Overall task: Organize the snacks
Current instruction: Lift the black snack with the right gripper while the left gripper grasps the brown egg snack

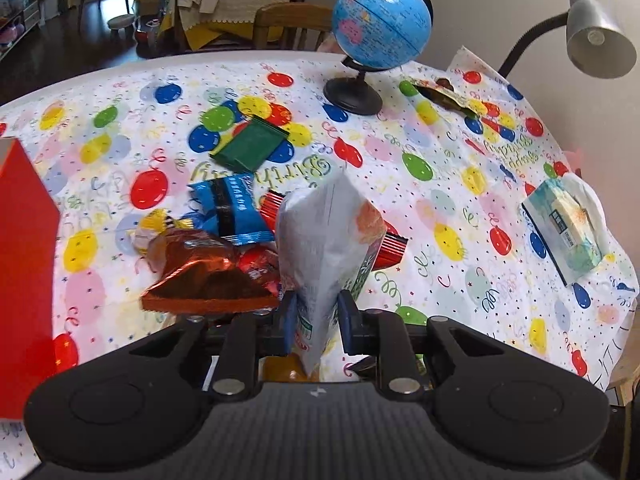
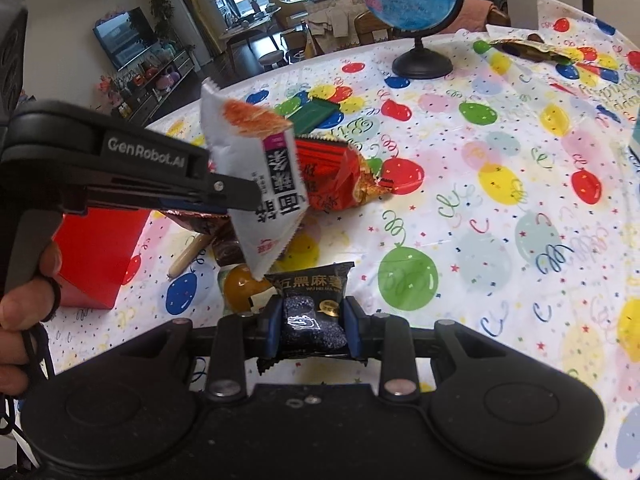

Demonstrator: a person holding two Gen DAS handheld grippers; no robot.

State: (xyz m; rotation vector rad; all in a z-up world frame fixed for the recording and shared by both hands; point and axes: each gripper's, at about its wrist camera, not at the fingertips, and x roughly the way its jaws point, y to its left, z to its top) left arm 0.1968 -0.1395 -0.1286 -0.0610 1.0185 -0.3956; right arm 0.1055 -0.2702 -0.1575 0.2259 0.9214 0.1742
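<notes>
Left gripper (image 1: 317,320) at lower centre of the left wrist view, clenched on a white snack packet (image 1: 326,248) that stands up between the blue pads (image 1: 290,318) and rises toward mid-frame. Same white snack packet (image 2: 256,184) at centre left of the right wrist view, lifted clear of the tablecloth, pinched by the left gripper (image 2: 240,196) reaching in from the left edge, a bare hand (image 2: 24,284) on its handle at lower left. Right gripper (image 2: 312,326) at lower centre of that view, grasping a black sesame packet (image 2: 314,304) between its blue pads (image 2: 354,330). Loose pile just left of centre in the left wrist view: a copper-brown foil packet (image 1: 204,276) nearest the lens, a blue packet (image 1: 232,208) behind it, a red striped packet (image 1: 390,246) partly hidden behind the white one. Green packet (image 1: 252,144) farther up, apart from the pile. Orange-red packet (image 2: 332,176) just right of the held white packet in the right wrist view, an orange round sweet (image 2: 240,286) below the white packet's lower corner, a thin tan stick (image 2: 190,254) to its left. Red box (image 1: 24,264) along the left edge of the left wrist view, red box (image 2: 92,256) again at lower left of the other. Globe (image 1: 382,24) on a black stand at upper centre right, grey desk lamp (image 1: 598,36) at upper right, tissue pack (image 1: 564,228) at right edge. Balloon-print tablecloth (image 1: 440,184) under everything.
</notes>
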